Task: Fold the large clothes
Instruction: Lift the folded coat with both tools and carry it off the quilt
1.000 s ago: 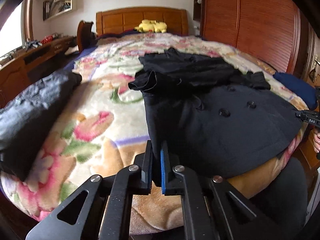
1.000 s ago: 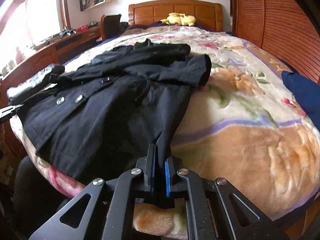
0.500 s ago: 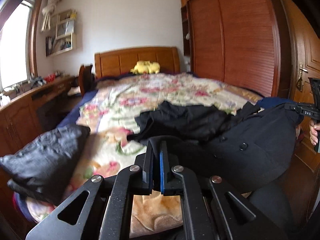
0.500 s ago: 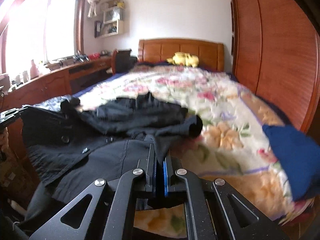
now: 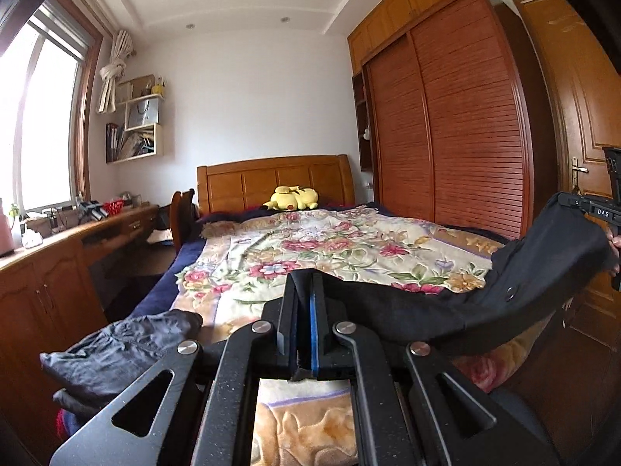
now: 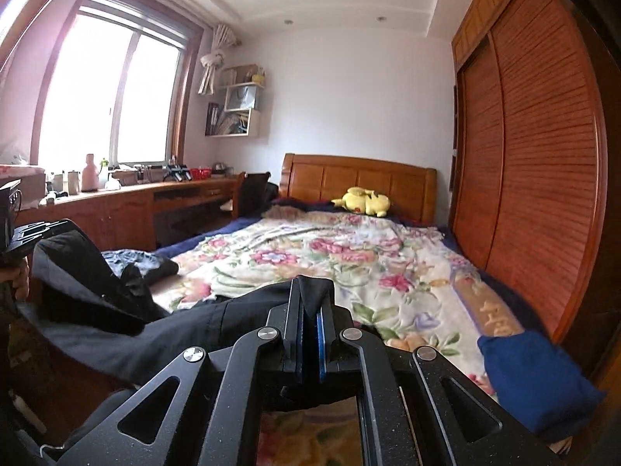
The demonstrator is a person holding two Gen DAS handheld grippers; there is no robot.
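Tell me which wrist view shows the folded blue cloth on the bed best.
The right wrist view: the folded blue cloth lies in full sight at the near right edge of the floral blanket. The left wrist view shows none of it; the lifted black coat covers that side.

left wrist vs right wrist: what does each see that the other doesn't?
Left wrist only: a door with a handle and the right gripper clamping the black coat. Right wrist only: a blue cushion, a pink bottle by the window, and the left gripper. Both: the floral blanket, yellow plush, headboard, wardrobe, each gripper shut on the coat.
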